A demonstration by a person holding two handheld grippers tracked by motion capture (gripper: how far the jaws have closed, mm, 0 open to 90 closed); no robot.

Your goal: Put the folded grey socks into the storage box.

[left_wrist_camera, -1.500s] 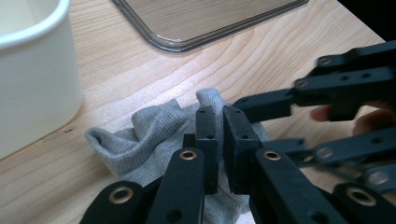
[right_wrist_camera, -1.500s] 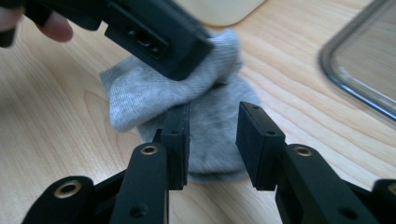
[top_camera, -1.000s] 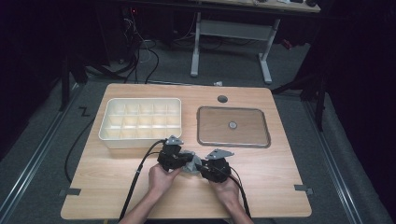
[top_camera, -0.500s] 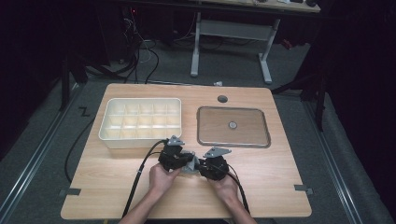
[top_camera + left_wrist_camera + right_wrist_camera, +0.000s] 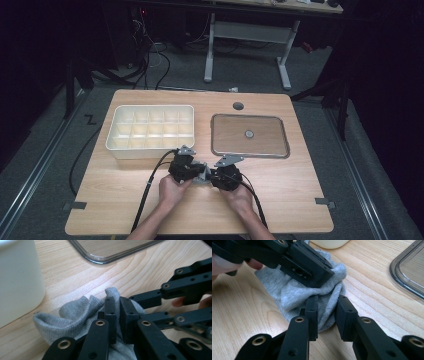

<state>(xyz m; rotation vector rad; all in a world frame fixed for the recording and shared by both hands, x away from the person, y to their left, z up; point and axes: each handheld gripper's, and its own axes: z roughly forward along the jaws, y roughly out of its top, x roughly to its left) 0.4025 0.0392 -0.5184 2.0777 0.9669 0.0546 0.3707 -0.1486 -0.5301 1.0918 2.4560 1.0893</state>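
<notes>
I have a grey sock (image 5: 75, 320) bunched on the table (image 5: 280, 195) between my two hands, near the front edge and just in front of the white compartment box (image 5: 150, 127). My left tool (image 5: 118, 315) is clamped shut on a fold of it; in the left gripper view the jaws stand almost together with the knit pinched up between them. My right tool (image 5: 325, 315) has just been closing, and in the right gripper view a bulge of the sock sits between its jaws, the cloth against the left-hand one and a sliver of gap at the other, so I judge it is not yet squeezing. The two tools face each other across the bundle, nearly touching, and the sock has no clear long axis while crumpled like this; any stretch would run along the line from one tool to the other, parallel to the table's front edge. The high view shows how close both hands are and where the metal tray (image 5: 250, 135) lies, behind my right hand, but the sock is barely visible there; the gripper views show the folds and the grips.
</notes>
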